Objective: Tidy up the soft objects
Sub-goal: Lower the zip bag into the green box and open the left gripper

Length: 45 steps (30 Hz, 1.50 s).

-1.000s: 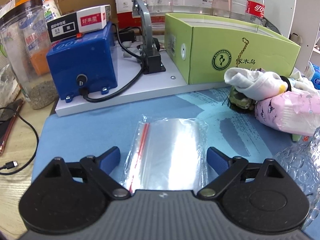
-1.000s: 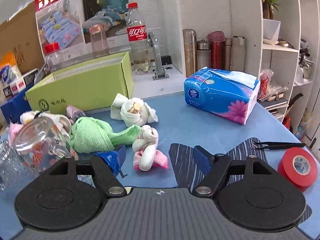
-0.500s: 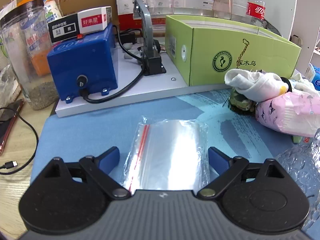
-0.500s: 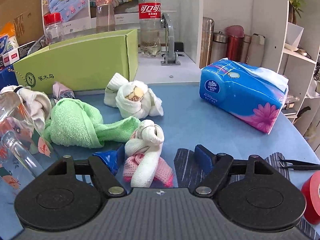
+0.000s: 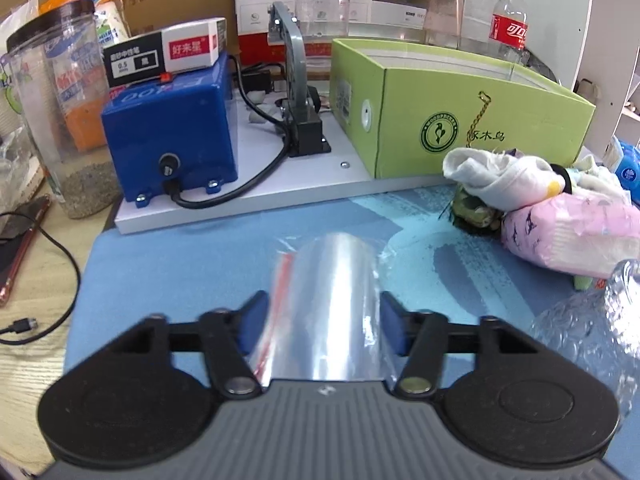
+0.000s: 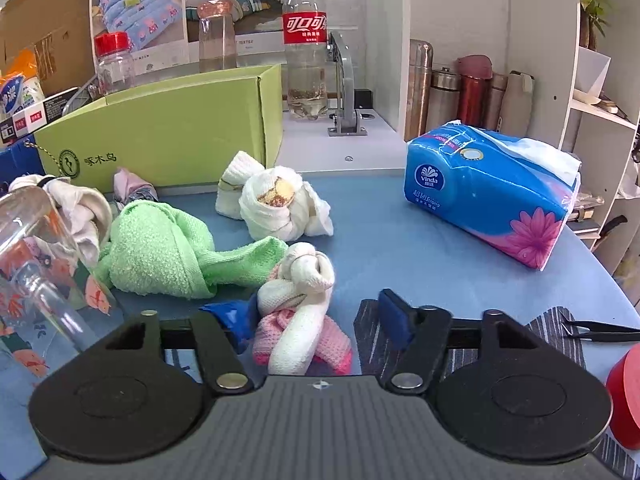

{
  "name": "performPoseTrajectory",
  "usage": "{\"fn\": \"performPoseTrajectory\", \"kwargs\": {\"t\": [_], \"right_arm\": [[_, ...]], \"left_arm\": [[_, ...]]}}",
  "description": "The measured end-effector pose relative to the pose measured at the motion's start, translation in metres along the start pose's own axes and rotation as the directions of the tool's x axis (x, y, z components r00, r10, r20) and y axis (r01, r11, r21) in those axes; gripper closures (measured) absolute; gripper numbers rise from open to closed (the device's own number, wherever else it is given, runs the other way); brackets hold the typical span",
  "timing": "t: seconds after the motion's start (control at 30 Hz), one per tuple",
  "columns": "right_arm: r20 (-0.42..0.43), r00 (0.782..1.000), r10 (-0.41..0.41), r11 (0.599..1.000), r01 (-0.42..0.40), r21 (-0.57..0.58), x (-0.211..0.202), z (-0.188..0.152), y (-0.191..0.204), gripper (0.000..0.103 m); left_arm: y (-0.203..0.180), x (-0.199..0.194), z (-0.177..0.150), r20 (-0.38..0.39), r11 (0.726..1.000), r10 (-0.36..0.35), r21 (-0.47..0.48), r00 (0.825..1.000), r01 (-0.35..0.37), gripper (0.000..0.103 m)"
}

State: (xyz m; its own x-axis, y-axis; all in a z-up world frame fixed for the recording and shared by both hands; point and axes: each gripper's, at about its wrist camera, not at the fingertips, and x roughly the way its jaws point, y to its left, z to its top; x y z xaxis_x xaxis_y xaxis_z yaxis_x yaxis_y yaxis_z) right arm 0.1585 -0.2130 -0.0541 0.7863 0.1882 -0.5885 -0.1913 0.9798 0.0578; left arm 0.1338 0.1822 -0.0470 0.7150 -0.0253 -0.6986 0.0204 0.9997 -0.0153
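Observation:
In the left wrist view a clear zip bag (image 5: 326, 300) with a red seal strip bows upward between the blue pads of my left gripper (image 5: 322, 326), which has closed in on its two sides. In the right wrist view a knotted white-and-pink cloth (image 6: 298, 312) lies between the open fingers of my right gripper (image 6: 318, 326). A knotted green towel (image 6: 160, 252) lies to its left and a knotted white cloth (image 6: 276, 204) behind it. A white cloth bundle (image 5: 500, 178) and a pink tissue pack (image 5: 572, 232) lie at the right of the left wrist view.
A green cardboard box (image 5: 452, 120) stands behind the blue mat (image 5: 180, 264). A blue machine (image 5: 172, 140) and a clear jar (image 5: 60, 120) stand at the left. A blue tissue pack (image 6: 492, 192), tweezers (image 6: 600, 326) and red tape (image 6: 624, 396) are at the right. A glass jar (image 6: 36, 264) leans at the left.
My left gripper's fingers have closed inward on the zip bag, which now bows up instead of lying flat. My right gripper has moved forward so the white-and-pink cloth sits between its fingers.

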Motion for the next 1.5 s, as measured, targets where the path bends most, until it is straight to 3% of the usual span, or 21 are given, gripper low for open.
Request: {"fn": "performPoseTrajectory", "kwargs": {"t": [0.03,0.1,0.23,0.37,0.5,0.7,0.83,1.0,1.07,1.13,1.2,1.3,1.5], "right_arm": [[0.0,1.0,0.009,1.0,-0.009,0.004,-0.002,-0.001,-0.001,0.084],[0.003,1.0,0.029,0.999,-0.029,0.025,-0.009,-0.005,-0.004,0.084],[0.05,0.997,0.052,0.995,-0.056,0.081,-0.032,-0.005,-0.013,0.084],[0.121,0.989,0.088,0.995,-0.093,0.036,-0.051,0.017,-0.004,0.084],[0.174,0.973,0.153,0.988,-0.149,-0.035,-0.05,0.058,0.012,0.084],[0.204,0.948,0.244,0.965,-0.215,-0.151,-0.013,0.134,0.047,0.084],[0.182,0.945,0.271,0.95,-0.232,-0.207,0.025,0.172,0.066,0.083],[0.134,0.941,0.312,0.936,-0.28,-0.211,0.07,0.192,0.077,0.082],[0.13,0.942,0.311,0.94,-0.284,-0.191,0.086,0.193,0.079,0.079],[0.078,0.962,0.263,0.955,-0.248,-0.162,0.103,0.194,0.083,0.075],[0.02,0.981,0.191,0.967,-0.185,-0.176,0.115,0.193,0.091,0.073],[0.099,0.978,0.181,0.971,-0.162,-0.176,0.103,0.187,0.09,0.07],[0.112,0.979,0.172,0.968,-0.147,-0.204,0.075,0.174,0.086,0.063]], "left_arm": [[0.001,-0.004,-0.001,-0.002,1.0,-0.006,-0.009,1.0,0.006,0.07],[0.006,-0.011,-0.005,-0.01,0.999,-0.016,-0.045,1.0,0.015,0.078],[0.015,-0.03,-0.011,-0.015,0.994,-0.02,-0.108,1.0,0.018,0.079],[0.016,-0.053,0.003,0.036,0.989,-0.052,-0.135,0.998,0.057,0.079],[0.005,-0.062,0.044,0.104,0.981,-0.138,-0.124,0.985,0.15,0.079],[-0.03,-0.041,0.131,0.175,0.975,-0.193,-0.072,0.965,0.208,0.079],[-0.052,-0.005,0.175,0.163,0.975,-0.21,-0.039,0.964,0.219,0.079],[-0.07,0.04,0.2,0.126,0.978,-0.204,-0.009,0.971,0.206,0.079],[-0.072,0.054,0.203,0.109,0.979,-0.202,-0.014,0.973,0.205,0.07],[-0.073,0.063,0.205,0.1,0.983,-0.178,-0.028,0.979,0.182,0.046],[-0.073,0.066,0.204,0.104,0.986,-0.16,-0.026,0.982,0.163,0.046],[-0.071,0.059,0.198,0.113,0.987,-0.158,-0.006,0.981,0.16,0.046],[-0.069,0.037,0.179,0.121,0.989,-0.149,-0.006,0.981,0.15,0.045]]}}
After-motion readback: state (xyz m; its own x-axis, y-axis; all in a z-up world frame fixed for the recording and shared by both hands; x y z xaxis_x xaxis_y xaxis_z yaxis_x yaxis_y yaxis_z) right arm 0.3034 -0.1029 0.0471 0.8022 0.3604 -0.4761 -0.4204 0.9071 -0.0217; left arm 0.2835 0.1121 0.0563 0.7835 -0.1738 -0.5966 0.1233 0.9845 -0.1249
